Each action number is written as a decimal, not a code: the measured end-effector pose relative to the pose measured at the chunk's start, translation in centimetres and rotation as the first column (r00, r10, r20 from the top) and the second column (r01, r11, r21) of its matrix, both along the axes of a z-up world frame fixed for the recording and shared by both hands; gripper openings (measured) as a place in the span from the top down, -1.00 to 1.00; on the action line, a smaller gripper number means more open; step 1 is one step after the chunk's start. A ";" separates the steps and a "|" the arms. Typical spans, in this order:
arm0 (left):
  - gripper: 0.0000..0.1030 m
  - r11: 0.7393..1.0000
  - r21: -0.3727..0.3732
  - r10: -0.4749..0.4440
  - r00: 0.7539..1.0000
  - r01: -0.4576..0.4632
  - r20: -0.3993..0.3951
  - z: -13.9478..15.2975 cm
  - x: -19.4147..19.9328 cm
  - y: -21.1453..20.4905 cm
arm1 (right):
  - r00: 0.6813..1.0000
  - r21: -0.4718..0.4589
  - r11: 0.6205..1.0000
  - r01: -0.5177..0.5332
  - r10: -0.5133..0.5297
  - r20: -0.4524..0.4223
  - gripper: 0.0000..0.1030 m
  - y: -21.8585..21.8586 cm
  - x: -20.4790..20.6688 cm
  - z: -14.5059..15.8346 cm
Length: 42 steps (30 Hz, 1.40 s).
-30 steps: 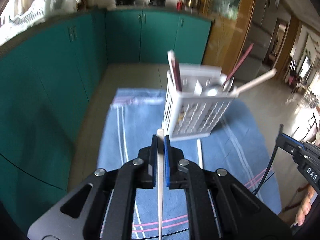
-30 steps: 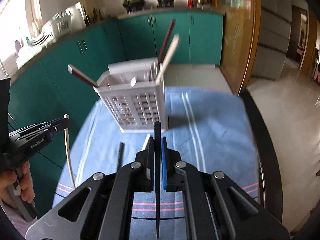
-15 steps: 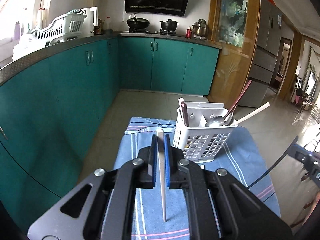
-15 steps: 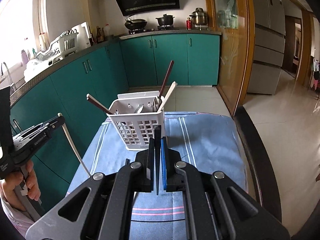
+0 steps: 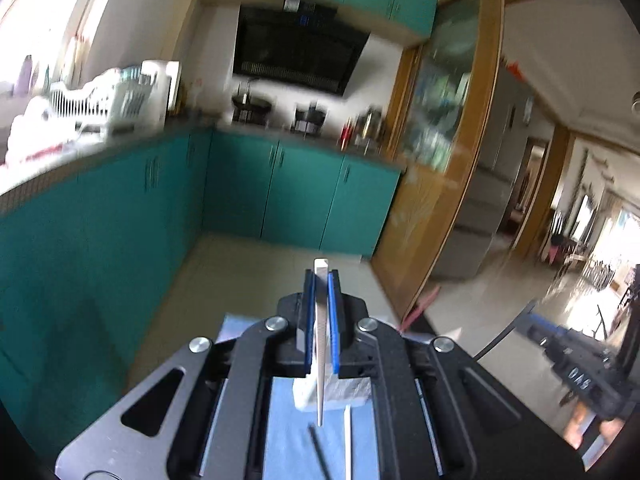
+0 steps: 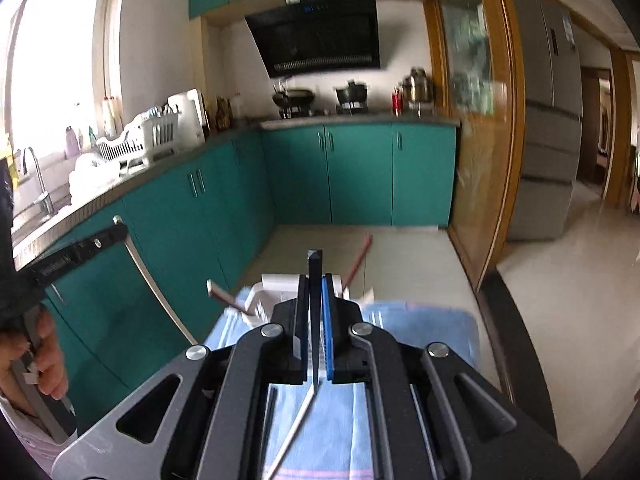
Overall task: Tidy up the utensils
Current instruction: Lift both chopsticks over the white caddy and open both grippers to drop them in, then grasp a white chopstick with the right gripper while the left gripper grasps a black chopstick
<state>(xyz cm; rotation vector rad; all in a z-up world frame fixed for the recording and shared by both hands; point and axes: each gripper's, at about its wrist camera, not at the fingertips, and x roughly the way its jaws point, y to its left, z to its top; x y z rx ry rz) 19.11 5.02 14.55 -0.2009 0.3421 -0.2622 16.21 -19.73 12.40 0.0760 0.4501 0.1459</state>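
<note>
My left gripper (image 5: 321, 280) is shut on a white chopstick (image 5: 320, 344) held upright, its tip hanging down over the blue cloth (image 5: 288, 436). My right gripper (image 6: 315, 280) is shut on a black chopstick (image 6: 315, 320), also upright. The white utensil basket (image 6: 276, 284) sits behind the right gripper, mostly hidden, with reddish chopsticks (image 6: 360, 258) sticking out of it; its base (image 5: 332, 392) shows below the left jaws. A loose black chopstick (image 5: 318, 450) and a loose white chopstick (image 5: 348, 440) lie on the cloth.
The left gripper with its white chopstick (image 6: 156, 280) shows at the left of the right wrist view, the right gripper (image 5: 580, 376) at the right of the left wrist view. Teal cabinets (image 6: 360, 176) and floor lie beyond the table edge (image 6: 508, 320).
Both grippers have risen and tilted up with their chopsticks, so the basket has dropped low in both views and sits mostly behind the jaws.
</note>
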 end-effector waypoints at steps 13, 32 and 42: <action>0.88 0.991 -0.063 0.121 0.988 -0.116 0.095 0.1 7.4 -1.9 | 0.986 0.029 0.996 0.090 -0.093 0.137 0.87 1.4 6.3 2.7; 0.88 0.993 0.068 0.100 0.995 -0.098 -0.026 -8.4 10.0 -5.7 | 0.967 0.147 0.979 0.140 -0.167 0.194 0.85 -2.6 7.0 -0.3; 0.87 0.993 0.079 0.092 0.995 -0.089 -0.041 -8.9 10.2 -5.9 | 0.971 0.108 0.984 0.143 -0.161 0.178 0.86 -2.1 8.2 -1.9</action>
